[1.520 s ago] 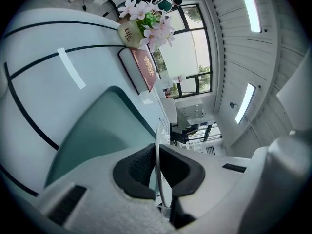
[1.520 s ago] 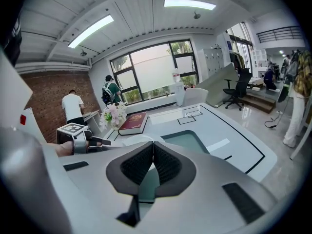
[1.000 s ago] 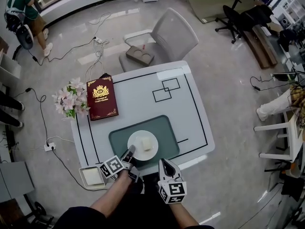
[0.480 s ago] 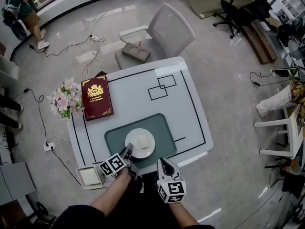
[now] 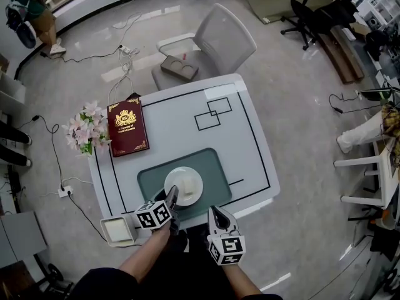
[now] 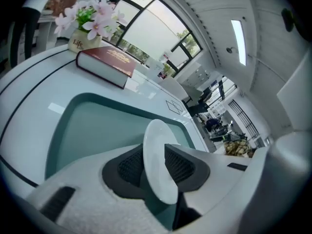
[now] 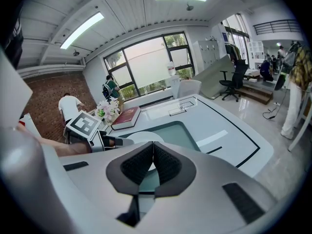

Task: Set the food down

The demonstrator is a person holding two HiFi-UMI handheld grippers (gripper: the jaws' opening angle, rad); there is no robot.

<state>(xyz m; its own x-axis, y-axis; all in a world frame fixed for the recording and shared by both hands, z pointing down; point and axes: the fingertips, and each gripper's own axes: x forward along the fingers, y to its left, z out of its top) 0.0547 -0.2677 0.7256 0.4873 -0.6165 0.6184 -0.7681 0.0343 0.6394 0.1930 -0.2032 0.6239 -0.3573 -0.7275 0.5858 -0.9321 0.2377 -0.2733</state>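
Note:
A white plate (image 5: 182, 181) with a pale block of food (image 5: 188, 185) lies on the green mat (image 5: 212, 167) at the table's near side. My left gripper (image 5: 171, 196) is at the plate's near-left rim. In the left gripper view the plate (image 6: 157, 156) stands edge-on between the pads. The jaws have just been opening, and the pads stand off the rim. My right gripper (image 5: 215, 213) hovers shut over the table's near edge, right of the plate, holding nothing. The right gripper view shows its jaws (image 7: 152, 162) closed, with the left gripper (image 7: 112, 141) and plate (image 7: 141, 136) beyond.
A dark red book (image 5: 127, 127) and a pot of pink flowers (image 5: 84, 130) sit at the table's left. A small white tray (image 5: 117, 231) sticks out at the near-left corner. A grey chair (image 5: 215, 42) stands beyond the far edge. Cables lie on the floor.
The left gripper has rolled about its own axis, so its marker cube now faces up. The plate stays on the mat. The right gripper has not moved.

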